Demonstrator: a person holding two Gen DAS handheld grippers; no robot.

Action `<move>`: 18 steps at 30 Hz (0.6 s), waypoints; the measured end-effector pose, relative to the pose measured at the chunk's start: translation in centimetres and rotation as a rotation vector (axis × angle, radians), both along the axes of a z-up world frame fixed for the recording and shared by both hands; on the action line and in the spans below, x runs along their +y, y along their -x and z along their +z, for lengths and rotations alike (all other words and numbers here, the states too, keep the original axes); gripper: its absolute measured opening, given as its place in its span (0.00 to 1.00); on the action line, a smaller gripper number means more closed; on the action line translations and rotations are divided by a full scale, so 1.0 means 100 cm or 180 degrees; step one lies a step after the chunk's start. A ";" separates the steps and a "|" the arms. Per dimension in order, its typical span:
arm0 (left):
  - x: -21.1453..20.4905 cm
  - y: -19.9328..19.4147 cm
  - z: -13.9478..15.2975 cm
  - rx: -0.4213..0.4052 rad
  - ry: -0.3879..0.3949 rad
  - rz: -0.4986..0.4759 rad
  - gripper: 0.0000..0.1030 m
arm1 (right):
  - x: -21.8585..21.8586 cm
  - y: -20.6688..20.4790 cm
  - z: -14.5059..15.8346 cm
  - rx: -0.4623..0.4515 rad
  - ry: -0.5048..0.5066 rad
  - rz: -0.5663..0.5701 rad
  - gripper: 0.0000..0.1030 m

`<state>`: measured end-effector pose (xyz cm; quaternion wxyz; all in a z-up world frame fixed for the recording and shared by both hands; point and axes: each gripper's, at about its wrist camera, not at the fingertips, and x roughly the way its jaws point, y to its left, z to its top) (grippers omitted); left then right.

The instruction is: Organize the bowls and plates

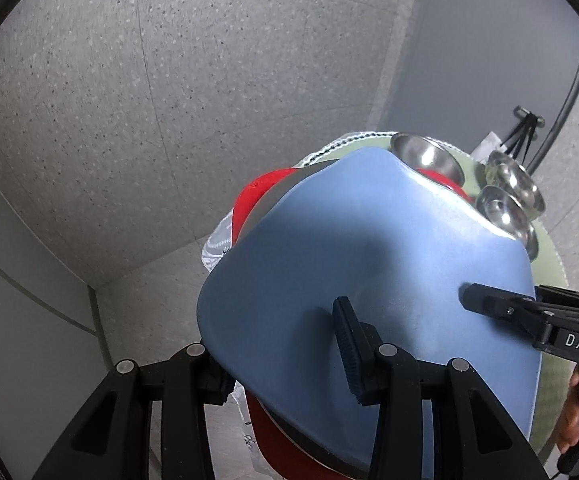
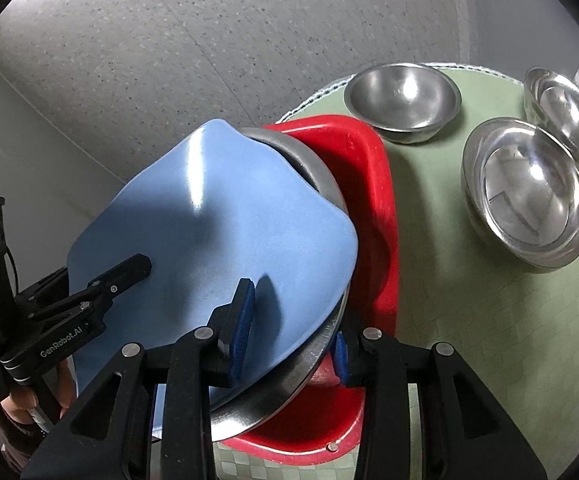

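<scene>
The left gripper [image 1: 289, 354] and the right gripper [image 2: 289, 332], marked "GenRobot.AI" and "DAS" on their black arms, were each clamped on an edge of a stack: a matte blue square plate with rounded corners [image 2: 217, 232] over a shiny steel plate [image 2: 313, 344]. The stack sat tilted over a red plastic tray [image 2: 381, 216] at the near edge of the round table's pale green cloth [image 2: 469, 320]. Three polished steel bowls [image 2: 403, 98] stood apart toward the table's far edge, past the tray.

hidden: steel plate [image 2: 321, 184] mostly under blue plate [image 2: 217, 220] | red tray [image 2: 381, 200] perhaps half covered
</scene>
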<state>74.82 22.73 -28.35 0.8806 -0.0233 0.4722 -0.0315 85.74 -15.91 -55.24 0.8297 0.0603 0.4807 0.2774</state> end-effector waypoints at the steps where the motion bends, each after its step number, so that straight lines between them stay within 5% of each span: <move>1: -0.006 0.002 -0.003 -0.0012 -0.0049 0.0003 0.38 | 0.000 0.000 -0.001 0.0010 0.0000 0.0001 0.37; 12: -0.044 0.005 -0.016 -0.0022 -0.0369 0.0007 0.64 | 0.011 0.005 0.000 0.0050 0.0079 0.0033 0.53; 18: -0.056 0.005 -0.017 0.0009 -0.0448 0.0015 0.69 | 0.011 0.012 0.002 0.0072 0.0137 0.0026 0.56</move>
